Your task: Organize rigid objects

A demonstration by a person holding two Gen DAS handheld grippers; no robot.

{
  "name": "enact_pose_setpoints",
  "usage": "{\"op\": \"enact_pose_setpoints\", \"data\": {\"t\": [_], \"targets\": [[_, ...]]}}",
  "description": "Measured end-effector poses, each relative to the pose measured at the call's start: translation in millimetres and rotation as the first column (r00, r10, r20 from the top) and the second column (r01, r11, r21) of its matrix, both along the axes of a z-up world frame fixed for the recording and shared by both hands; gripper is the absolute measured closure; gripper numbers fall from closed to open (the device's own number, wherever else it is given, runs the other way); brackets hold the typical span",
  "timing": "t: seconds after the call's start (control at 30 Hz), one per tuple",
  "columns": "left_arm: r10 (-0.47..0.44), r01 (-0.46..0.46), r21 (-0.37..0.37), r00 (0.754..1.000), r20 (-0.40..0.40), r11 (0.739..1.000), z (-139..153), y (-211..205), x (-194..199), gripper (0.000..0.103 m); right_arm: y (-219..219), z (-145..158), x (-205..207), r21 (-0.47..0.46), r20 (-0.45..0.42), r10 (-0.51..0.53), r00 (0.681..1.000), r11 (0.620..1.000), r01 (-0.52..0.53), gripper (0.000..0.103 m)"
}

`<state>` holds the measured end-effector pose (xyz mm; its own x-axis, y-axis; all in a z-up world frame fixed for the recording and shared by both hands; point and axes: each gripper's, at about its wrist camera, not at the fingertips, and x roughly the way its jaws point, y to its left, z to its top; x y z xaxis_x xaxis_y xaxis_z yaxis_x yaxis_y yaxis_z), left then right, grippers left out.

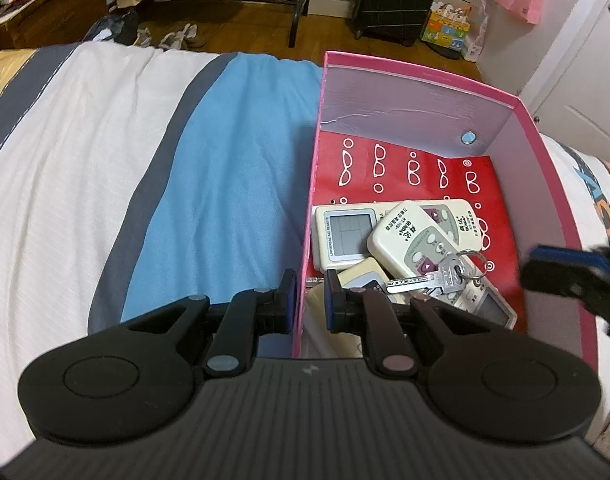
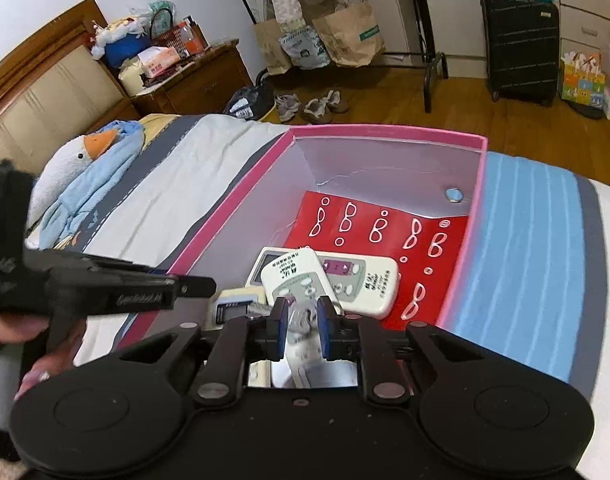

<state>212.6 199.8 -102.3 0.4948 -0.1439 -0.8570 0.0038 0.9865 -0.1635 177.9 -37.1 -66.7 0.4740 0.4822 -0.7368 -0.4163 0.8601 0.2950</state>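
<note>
Progress check. You have the pink box on the bed, and the rigid items are already gathered in its near end: three cream remote controls overlapping one another, namely the one with the large screen at left, the upper remote lying across it, and a third behind. A smaller screened device sits at the near wall, and the bunch of keys lies on top of the pile. The far half of the box shows only the red patterned sheet lining the floor.

Your left gripper straddles the box's left wall, one finger outside and one inside, clamped on that wall, steadying the box.

Your right gripper hangs over the pile with its fingers slightly parted. The keys appear between them, blurred; the pads do not look pressed on them, so I judge them released.

Nothing loose shows on the visible bedspread. As far as these views reach, collecting looks nearly finished; what may remain is tidying the heap and withdrawing both tools.
</note>
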Motion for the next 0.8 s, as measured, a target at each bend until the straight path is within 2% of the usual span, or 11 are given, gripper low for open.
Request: {"op": "enact_pose_setpoints", "data": {"t": [0.17, 0.23, 0.33, 0.4, 0.47, 0.57, 0.8], "targets": [[0.045, -0.046, 0.024, 0.999, 0.023, 0.999, 16, 1, -11, 0.075, -24, 20, -33, 0.01, 0.055, -0.003, 0.998, 1.0, 0.002, 0.08], [0.05, -0.051, 0.015, 0.998, 0.038, 0.999, 26, 0, -19, 0.074, -33, 30, -45, 0.001, 0.089, -0.01, 0.996, 1.0, 0.01, 0.078], [0.07, -0.071, 0.03, 0.996, 0.052, 0.997, 45, -6, -30, 0.067, -47, 46, -62, 0.004, 0.132, -0.029, 0.991, 1.0, 0.028, 0.075], [0.076, -0.077, 0.019, 0.996, 0.054, 0.997, 58, -11, -38, 0.062, -56, 57, -72, 0.011, 0.161, -0.035, 0.986, 0.999, 0.034, 0.074], [0.07, -0.071, 0.014, 0.996, 0.06, 0.997, 71, -20, -48, 0.061, -63, 67, -81, 0.006, 0.19, -0.032, 0.981, 0.999, 0.031, 0.073], [0.046, -0.046, 0.007, 0.997, 0.068, 0.999, 85, -42, -65, 0.054, -68, 81, -99, -0.037, 0.241, -0.004, 0.971, 0.999, 0.013, 0.071], [-0.014, 0.012, 0.018, 0.995, 0.094, 1.0, 104, -91, -104, 0.053, -93, 96, -138, -0.026, 0.305, -0.041, 0.951, 0.998, 0.051, 0.065]]}}
